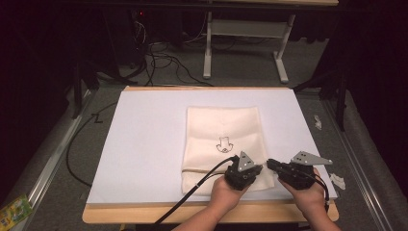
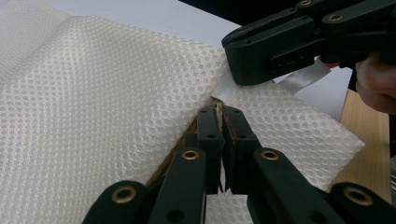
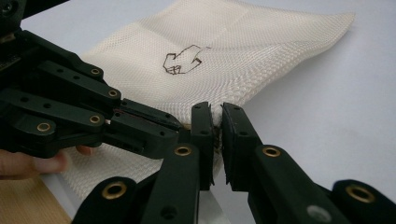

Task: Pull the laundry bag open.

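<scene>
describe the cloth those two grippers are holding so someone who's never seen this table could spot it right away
On the white board that covers the wooden table lies one folded cream towel, right of centre. Its weave is a fine honeycomb mesh, and the left gripper and right gripper pinch its near right corner. A small black outline drawing near its middle sets it apart.

- The table (image 1: 144, 144) is seen from above its near edge, looking forward and down, from fairly far.
- The cloth (image 2: 93, 102) is viewed very closely along the left gripper (image 2: 220, 112), toward its right edge.
- The same cloth edge is shared closely by the right gripper (image 3: 217, 116) view, facing the table's left side.
</scene>
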